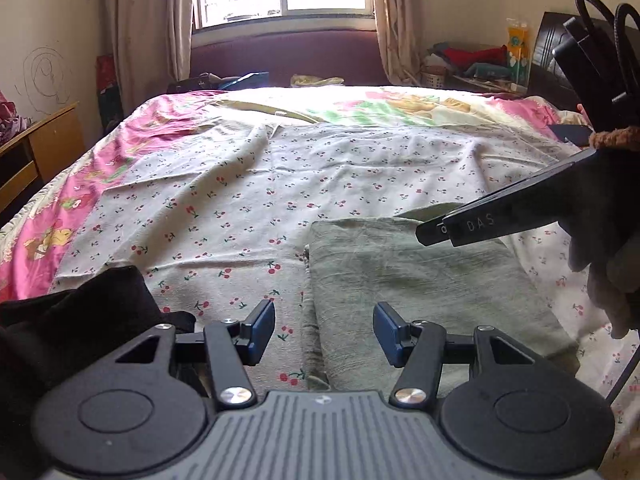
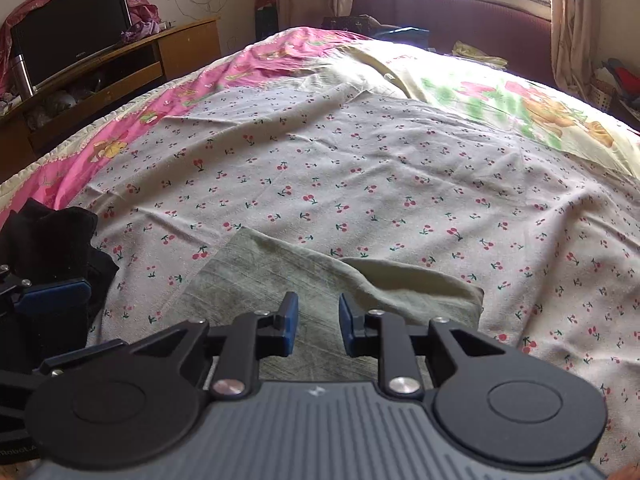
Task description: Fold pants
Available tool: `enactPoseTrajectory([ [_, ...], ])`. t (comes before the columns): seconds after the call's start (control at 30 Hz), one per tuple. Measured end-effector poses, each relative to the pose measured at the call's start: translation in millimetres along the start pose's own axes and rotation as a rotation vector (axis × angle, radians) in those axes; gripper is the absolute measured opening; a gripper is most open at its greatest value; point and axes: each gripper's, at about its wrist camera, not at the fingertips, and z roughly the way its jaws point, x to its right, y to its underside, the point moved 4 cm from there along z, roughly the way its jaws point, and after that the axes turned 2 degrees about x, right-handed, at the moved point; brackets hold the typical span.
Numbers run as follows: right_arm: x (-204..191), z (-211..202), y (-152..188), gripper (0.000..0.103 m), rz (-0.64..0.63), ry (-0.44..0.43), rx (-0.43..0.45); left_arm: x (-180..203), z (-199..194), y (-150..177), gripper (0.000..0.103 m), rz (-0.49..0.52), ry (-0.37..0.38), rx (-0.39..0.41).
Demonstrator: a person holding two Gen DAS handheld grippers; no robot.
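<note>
The green pants (image 1: 420, 280) lie folded into a rectangle on the cherry-print sheet (image 1: 240, 184). My left gripper (image 1: 324, 316) hovers open over their left edge, one pad over the sheet and one over the cloth, holding nothing. My right gripper (image 1: 438, 234) reaches in from the right above the far end of the pants, held by a gloved hand (image 1: 600, 260). In the right wrist view its jaws (image 2: 318, 306) stand a little apart over the pants (image 2: 248, 276), with nothing between the pads. A paler fold of the pants (image 2: 416, 284) lies at their far right corner.
A black garment (image 1: 80, 312) is bunched on the sheet left of the pants, also black garment (image 2: 48, 236) beside the left gripper's blue pad (image 2: 52, 292). A pink cartoon bedspread (image 1: 48, 224) covers the bed. A wooden cabinet (image 2: 180, 48) with a TV (image 2: 72, 28) stands left.
</note>
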Motion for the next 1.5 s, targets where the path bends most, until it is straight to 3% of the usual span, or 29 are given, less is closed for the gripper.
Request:
enactPoseTrajectory([
  [0.1,4,-2,7,0.025,0.007,0.014,-0.012,8,19,14,0.068,0.015,0.017,-0.084],
  [0.2,8,-6,13,0.025,0.008,0.027,-0.018,10,34,29,0.07,0.066,-0.014,-0.142],
  [0.27,11,-8,15,0.026,0.017,0.034,-0.02,8,36,29,0.075,0.064,-0.023,-0.144],
  [0.47,17,-13,20,0.028,0.022,0.061,-0.033,11,30,26,0.076,0.125,-0.066,-0.129],
  [0.6,19,-16,24,0.034,0.016,0.067,-0.035,6,29,23,0.076,0.107,-0.07,-0.134],
  [1.07,32,-17,44,0.037,0.077,0.074,-0.064,-3,26,-4,0.075,0.074,-0.109,-0.09],
  [1.27,39,-21,53,0.046,0.1,0.085,-0.077,-3,35,-5,0.075,0.004,-0.004,-0.117],
  [1.37,42,-25,58,0.046,0.132,0.097,-0.068,4,37,-3,0.075,0.024,-0.039,-0.12],
  [1.5,48,-47,74,0.046,0.239,0.08,-0.044,9,19,0,0.076,-0.028,-0.035,-0.095],
])
